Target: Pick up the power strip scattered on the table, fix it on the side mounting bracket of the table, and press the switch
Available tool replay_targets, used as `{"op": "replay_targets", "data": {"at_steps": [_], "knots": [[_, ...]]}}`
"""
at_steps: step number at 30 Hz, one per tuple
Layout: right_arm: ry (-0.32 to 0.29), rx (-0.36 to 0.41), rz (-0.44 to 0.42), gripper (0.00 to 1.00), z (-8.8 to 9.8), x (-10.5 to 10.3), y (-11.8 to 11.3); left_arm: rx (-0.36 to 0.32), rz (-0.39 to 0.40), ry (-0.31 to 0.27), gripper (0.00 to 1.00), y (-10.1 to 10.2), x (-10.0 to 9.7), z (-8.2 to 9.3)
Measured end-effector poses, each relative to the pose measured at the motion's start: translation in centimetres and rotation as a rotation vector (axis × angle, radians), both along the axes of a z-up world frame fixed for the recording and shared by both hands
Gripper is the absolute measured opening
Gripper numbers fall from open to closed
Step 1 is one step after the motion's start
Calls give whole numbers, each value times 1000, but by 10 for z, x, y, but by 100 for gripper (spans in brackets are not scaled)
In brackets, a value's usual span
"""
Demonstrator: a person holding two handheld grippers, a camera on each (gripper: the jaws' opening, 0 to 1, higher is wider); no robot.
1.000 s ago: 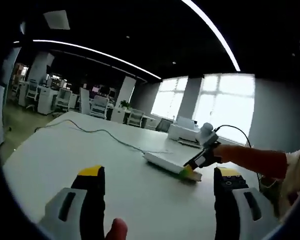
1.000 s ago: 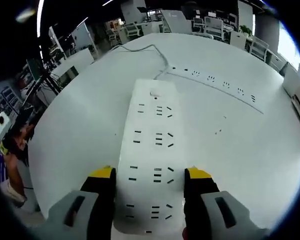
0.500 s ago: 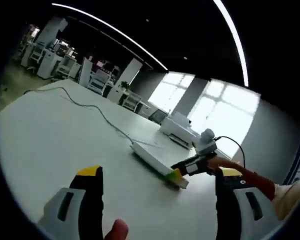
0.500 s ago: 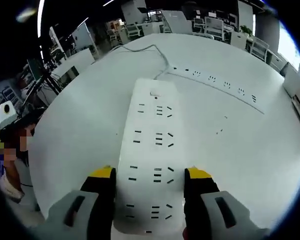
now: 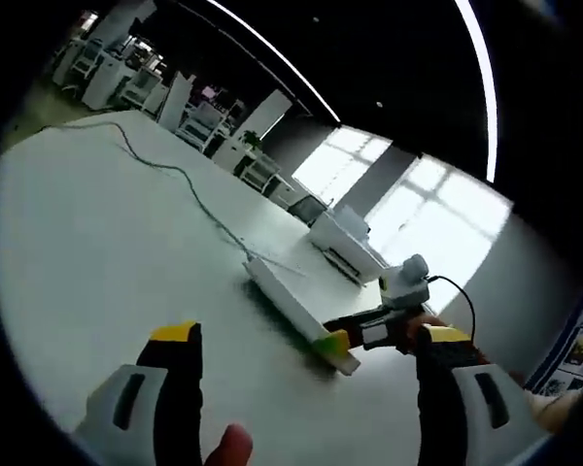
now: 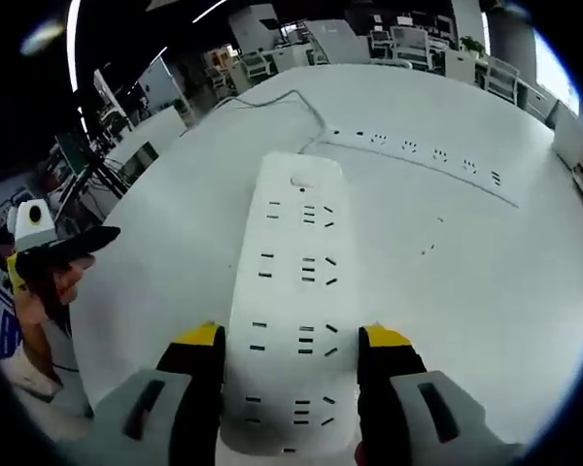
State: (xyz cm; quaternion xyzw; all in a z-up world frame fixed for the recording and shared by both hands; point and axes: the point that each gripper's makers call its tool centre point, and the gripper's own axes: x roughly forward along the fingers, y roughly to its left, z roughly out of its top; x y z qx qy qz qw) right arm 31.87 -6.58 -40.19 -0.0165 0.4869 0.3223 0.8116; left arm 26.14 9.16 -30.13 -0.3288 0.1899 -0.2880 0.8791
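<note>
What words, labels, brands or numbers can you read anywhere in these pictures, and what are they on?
None can be read.
The poster at the right edge of the left gripper view has print too blurred to read.
The power strip held in the right gripper shows sockets and a switch, with no legible marking.

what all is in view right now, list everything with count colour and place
power strip: 1, white, between the right claw's jaws, far end on the table
cord: 1, pale, trailing from the strip across the table
second outlet strip: 1, white, lying flat on the table beyond the held one
table: 1, white, under everything
printer-like box: 1, white, far table edge
left claw: 1, grey with yellow tips, open above the table
right claw: 1, grey with yellow tips, shut on the strip
</note>
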Motion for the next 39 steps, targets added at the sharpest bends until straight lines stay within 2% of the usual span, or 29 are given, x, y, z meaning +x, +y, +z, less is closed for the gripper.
{"op": "replay_targets", "data": {"at_steps": [5,11,14,15,20,23,28,34,37,39], "knots": [[24,34,0,50,1,1,-1,-5,14,27,96,-1,11,1],[56,77,4,50,2,2,-2,-59,2,71,93,-15,20,1],[54,73,9,50,2,3,-1,-50,12,72,93,-15,30,2],[54,71,10,50,1,3,-1,-54,12,75,93,-21,28,2],[53,68,11,50,1,3,-1,-92,15,125,94,-36,39,-4],[49,64,11,50,1,3,0,-142,43,164,92,-38,51,-8],[47,58,10,50,1,2,-1,-162,62,197,91,-37,69,-16],[45,67,14,50,1,3,0,-221,70,242,93,-54,76,-18],[45,70,15,51,1,3,0,-239,81,253,93,-54,93,-19],[44,72,16,51,1,2,0,-243,84,265,91,-59,96,-21]]}}
